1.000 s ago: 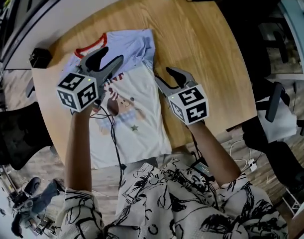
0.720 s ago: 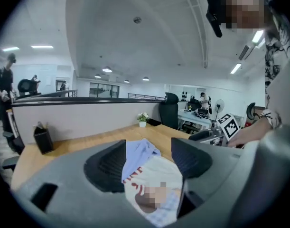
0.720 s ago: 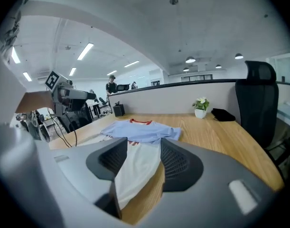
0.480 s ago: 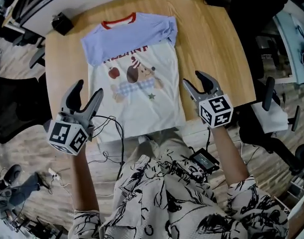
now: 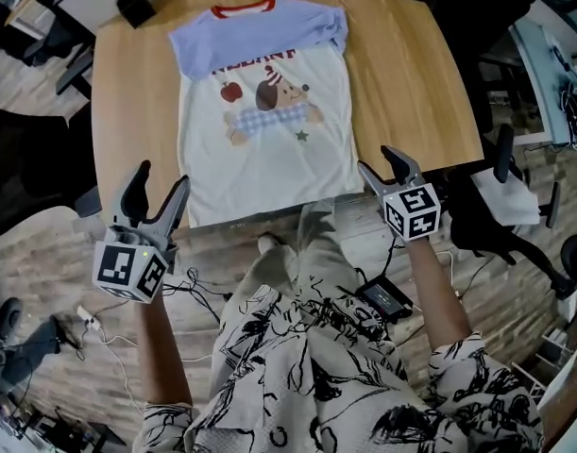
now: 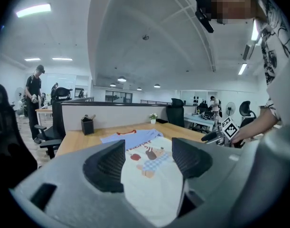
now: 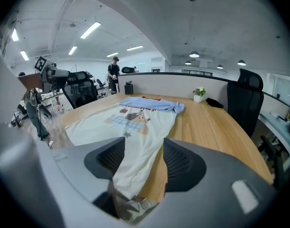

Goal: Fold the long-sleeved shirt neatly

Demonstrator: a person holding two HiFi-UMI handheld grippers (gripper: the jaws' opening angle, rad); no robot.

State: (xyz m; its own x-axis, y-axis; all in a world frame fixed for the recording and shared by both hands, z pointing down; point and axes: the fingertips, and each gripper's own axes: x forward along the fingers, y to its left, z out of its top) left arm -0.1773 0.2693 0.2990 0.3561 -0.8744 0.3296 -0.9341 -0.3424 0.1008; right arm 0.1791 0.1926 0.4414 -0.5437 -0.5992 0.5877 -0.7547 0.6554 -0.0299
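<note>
Both claws have drawn back toward the person since the earlier frames, from above the shirt to the near side of the desk, and their jaws have just been opening, with nothing between them.

Left claw (image 5: 161,182) stands half open and holds nothing. It hangs off the desk (image 5: 411,83), near the left corner of the hem but apart from it. Right claw (image 5: 381,163) is also half open and holds nothing. It is just beside the right corner of the hem, so I judge it the nearer one.

Shirt (image 5: 269,149) lies flat, print up. Its long axis runs straight away from the person, hem at the near desk edge and red collar (image 5: 242,8) at the far end. Each claw therefore points along the shirt, toward the collar. A fold of hem to collar probably needs both hem corners taken first.

Head view alone shows both claws and the whole outline. Right claw view shows the hem corner close below its jaws and bunched blue cloth at the far shoulder. Left claw view shows the shirt farther off.
</note>
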